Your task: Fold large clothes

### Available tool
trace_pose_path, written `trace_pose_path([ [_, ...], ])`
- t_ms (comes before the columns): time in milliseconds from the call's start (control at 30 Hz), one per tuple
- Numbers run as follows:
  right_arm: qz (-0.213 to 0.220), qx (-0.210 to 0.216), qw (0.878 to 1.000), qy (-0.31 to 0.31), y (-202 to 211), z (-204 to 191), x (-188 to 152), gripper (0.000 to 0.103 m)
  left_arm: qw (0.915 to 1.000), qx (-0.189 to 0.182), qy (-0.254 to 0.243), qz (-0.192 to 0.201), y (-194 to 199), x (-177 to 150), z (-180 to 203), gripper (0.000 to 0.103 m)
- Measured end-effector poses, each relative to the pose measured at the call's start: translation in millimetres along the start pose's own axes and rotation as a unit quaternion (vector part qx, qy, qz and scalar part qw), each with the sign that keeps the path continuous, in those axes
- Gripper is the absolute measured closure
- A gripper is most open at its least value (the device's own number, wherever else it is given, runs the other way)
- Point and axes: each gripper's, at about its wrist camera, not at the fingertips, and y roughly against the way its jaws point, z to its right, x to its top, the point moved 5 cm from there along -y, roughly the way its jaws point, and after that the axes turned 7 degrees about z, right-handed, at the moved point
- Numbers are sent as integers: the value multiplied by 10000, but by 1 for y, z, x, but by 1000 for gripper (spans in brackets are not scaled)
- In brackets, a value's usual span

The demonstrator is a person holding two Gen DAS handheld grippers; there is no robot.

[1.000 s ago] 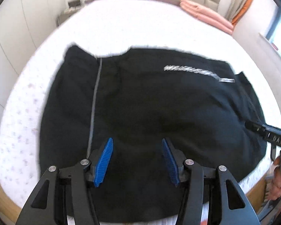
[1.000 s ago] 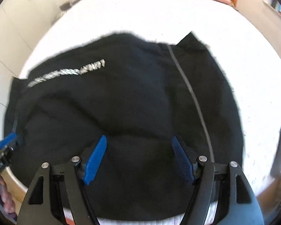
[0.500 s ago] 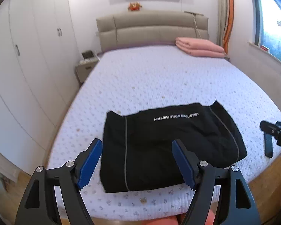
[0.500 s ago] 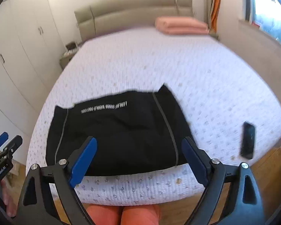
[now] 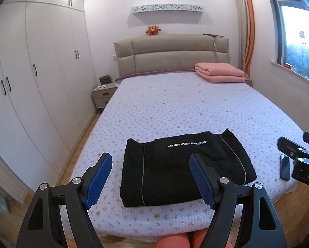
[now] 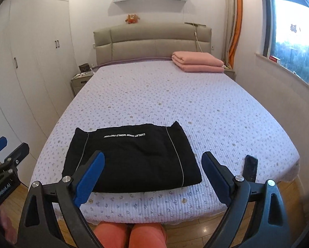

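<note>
A black garment (image 5: 181, 165) with grey piping and white lettering lies folded into a rectangle near the foot of the bed (image 5: 175, 107). It also shows in the right wrist view (image 6: 131, 155). My left gripper (image 5: 150, 177) is open and empty, held back from the bed's foot edge, above the floor. My right gripper (image 6: 152, 175) is open and empty, also held back from the bed. Neither touches the garment. The right gripper's tip shows at the right edge of the left wrist view (image 5: 295, 150).
A black phone (image 6: 250, 168) lies on the bed right of the garment. A folded pink blanket (image 6: 195, 61) sits by the headboard. White wardrobes (image 5: 30, 82) line the left wall, a nightstand (image 5: 103, 95) stands beside the bed, a window is at right.
Both grippers have pulled back and up from right over the garment to well behind the bed's foot edge. The garment stays folded on the bed.
</note>
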Motion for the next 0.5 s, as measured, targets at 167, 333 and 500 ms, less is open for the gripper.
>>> trace_pose_path([
  [167,-47,21,9999,121,2,-14,-6,7,9999,-50,-37,-109,2,-13,6,25],
  [333,-138,41,9997,172,-1,-19,-16,7,9997,-42,20,-234,-3,-23,5,25],
  [500,-277,50,9995,139,-6,-17,-28,7,9992,-87,55,-387,-10,-35,6,25],
])
